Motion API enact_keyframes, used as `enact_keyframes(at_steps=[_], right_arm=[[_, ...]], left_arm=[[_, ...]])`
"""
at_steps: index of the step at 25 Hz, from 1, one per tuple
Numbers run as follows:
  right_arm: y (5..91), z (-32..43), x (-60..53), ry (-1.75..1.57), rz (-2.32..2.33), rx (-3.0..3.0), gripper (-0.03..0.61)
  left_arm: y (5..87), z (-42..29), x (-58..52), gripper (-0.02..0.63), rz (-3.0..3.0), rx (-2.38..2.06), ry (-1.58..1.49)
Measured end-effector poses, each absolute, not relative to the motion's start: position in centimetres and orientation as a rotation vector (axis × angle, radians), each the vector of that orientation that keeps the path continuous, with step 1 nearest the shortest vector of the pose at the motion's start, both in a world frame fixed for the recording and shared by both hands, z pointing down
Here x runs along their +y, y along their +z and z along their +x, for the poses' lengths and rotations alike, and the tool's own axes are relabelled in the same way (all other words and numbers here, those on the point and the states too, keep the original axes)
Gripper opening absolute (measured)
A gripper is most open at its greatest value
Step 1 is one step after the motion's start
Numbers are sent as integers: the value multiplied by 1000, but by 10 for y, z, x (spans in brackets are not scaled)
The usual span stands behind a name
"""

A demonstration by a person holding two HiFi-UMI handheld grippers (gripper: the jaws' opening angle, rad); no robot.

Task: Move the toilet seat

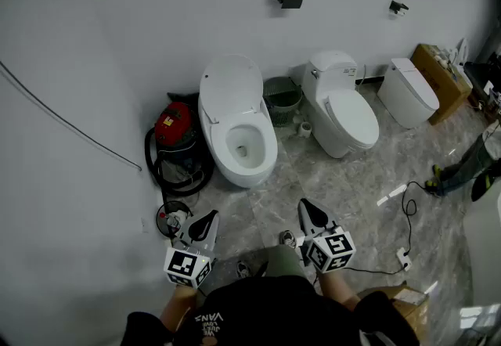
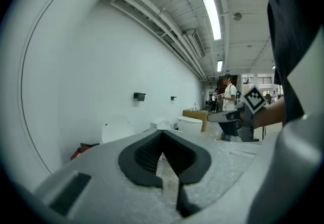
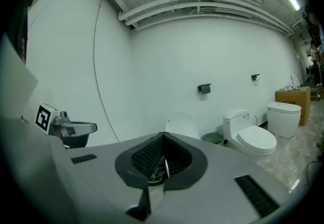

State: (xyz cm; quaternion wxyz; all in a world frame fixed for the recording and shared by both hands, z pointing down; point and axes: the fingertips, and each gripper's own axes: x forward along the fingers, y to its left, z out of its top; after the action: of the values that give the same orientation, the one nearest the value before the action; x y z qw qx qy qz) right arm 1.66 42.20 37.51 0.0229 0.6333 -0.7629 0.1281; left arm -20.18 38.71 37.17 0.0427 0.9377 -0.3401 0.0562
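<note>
Jaws pressed together on left gripper [image 1: 207, 221] and right gripper [image 1: 308, 210], both empty, guessing because the raised toilet seat [image 1: 231, 84] is well out of reach.

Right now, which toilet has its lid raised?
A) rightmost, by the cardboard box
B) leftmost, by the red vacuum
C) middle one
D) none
B: the leftmost toilet, beside the red vacuum, shows an open bowl with its lid tipped back toward the wall. The middle toilet and the rightmost toilet both have their lids down.
</note>
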Motion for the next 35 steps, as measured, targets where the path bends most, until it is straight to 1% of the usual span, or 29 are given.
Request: enact_keyframes(at_steps=[4,9,10,11,12,13,14,19,24,35], right_arm=[[374,21,416,417,1967,-2373,-3],[367,33,402,421,1915,-2511,-1],[368,36,397,429,1906,-2519,24],[370,41,393,439,1896,-2523,64],[372,46,389,450,1886,-2523,99],[374,53,385,460,1878,-2519,134],[375,61,381,469,1871,-2513,152],[380,99,342,515,1829,-2510,204],[385,127,303,538,1755,-2548,235],[401,179,251,561,1598,-2555,239]], left_arm=[[378,-198,381,6,2852,-1037,184],[378,-175,373,8,2845,-1030,160],[379,-171,368,8,2828,-1040,150],[380,-167,364,9,2805,-1052,136],[381,-163,360,64,2784,-1062,123],[381,-157,357,180,2769,-1067,113],[380,-149,355,237,2761,-1067,110],[383,-114,331,236,2724,-1105,131],[392,-87,303,247,2656,-1162,133],[412,-50,269,273,2483,-1311,69]])
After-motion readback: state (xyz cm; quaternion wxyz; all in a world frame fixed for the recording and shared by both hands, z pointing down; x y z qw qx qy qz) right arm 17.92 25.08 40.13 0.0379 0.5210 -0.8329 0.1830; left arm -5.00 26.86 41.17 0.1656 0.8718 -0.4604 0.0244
